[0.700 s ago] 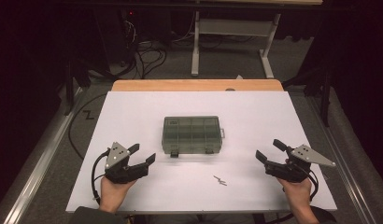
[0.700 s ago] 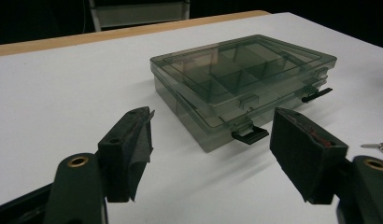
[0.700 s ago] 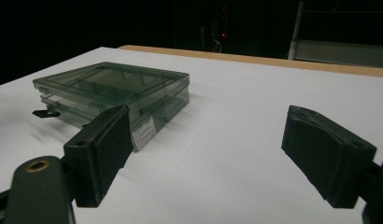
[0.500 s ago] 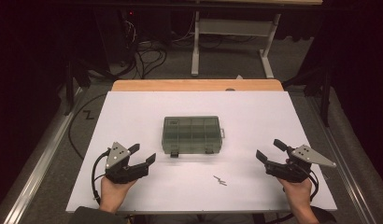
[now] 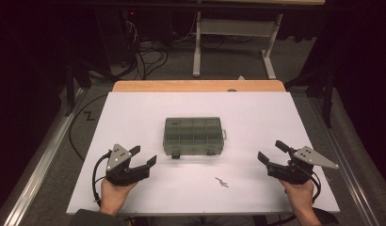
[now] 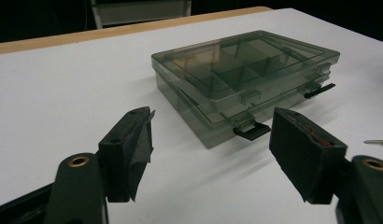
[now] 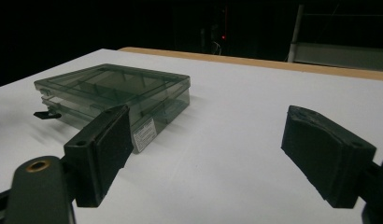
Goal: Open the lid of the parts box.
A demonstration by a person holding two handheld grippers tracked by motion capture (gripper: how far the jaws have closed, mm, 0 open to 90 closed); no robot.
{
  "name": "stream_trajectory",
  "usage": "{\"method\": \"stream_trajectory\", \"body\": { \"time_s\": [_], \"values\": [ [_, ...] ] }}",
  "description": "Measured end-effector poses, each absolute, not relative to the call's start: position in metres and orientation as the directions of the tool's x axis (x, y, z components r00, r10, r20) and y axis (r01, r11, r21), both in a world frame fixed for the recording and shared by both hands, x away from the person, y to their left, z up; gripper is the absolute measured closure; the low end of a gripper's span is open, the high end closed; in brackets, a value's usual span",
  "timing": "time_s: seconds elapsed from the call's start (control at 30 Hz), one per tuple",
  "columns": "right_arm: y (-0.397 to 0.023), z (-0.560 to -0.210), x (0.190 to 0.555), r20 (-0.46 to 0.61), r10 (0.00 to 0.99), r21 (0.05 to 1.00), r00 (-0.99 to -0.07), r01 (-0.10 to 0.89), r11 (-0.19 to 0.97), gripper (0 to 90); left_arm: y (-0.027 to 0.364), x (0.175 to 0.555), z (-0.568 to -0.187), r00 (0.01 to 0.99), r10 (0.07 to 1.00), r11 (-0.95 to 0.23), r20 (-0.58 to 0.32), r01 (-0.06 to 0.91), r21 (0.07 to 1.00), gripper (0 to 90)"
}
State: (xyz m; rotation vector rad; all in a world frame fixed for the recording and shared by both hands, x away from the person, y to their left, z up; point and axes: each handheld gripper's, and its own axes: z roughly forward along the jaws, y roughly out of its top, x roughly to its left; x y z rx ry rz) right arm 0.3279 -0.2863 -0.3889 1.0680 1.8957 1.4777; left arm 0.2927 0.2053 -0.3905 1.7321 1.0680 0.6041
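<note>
White tabletop [image 5: 134, 117] holds one closed compartment box [image 5: 193, 135], one screw [image 5: 222, 181] and two tools [image 5: 143, 157] [image 5: 271, 153], both apart.

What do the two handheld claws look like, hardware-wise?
Both are black, two-jawed, with thick dark pads. The left claw and right claw each carry a grey three-cornered plate on top and trail a black cable. Brass-coloured rivets sit at the jaw bases. Dark sleeve at the left wrist.

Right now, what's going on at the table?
A person holds a gripper in each hand over a white table. The left gripper and right gripper are both open and hold nothing. Between them sits a closed, smoky-clear compartment box, latches facing the person. A small screw lies loose in front of it. Nothing is being touched.
</note>
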Motion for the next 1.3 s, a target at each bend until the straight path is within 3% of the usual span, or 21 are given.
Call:
{"method": "stream_trajectory", "body": {
  "time_s": [0.27,0.53,0.93,1.3],
  "values": [
    [-0.282,-0.389,0.331,0.066,0.821,0.957,-0.567,0.269,0.109,17.9,0.205,0.292,-0.39,0.465,0.883,-0.141,-0.069,0.402,0.905,28.6],
    [-0.285,-0.389,0.33,0.079,0.826,0.961,-0.558,0.262,0.084,17.9,0.213,0.295,-0.388,0.45,0.882,-0.058,-0.139,0.398,0.916,29.6],
    [-0.289,-0.386,0.33,0.099,0.837,0.96,-0.537,0.274,0.062,17.8,0.208,0.307,-0.388,0.507,0.852,-0.104,-0.132,0.411,0.906,29.0],
    [-0.277,-0.385,0.335,0.077,0.817,0.958,-0.571,0.27,0.098,18.3,0.209,0.314,-0.386,0.483,0.862,-0.097,-0.154,0.455,0.885,28.8]
  ]
}}
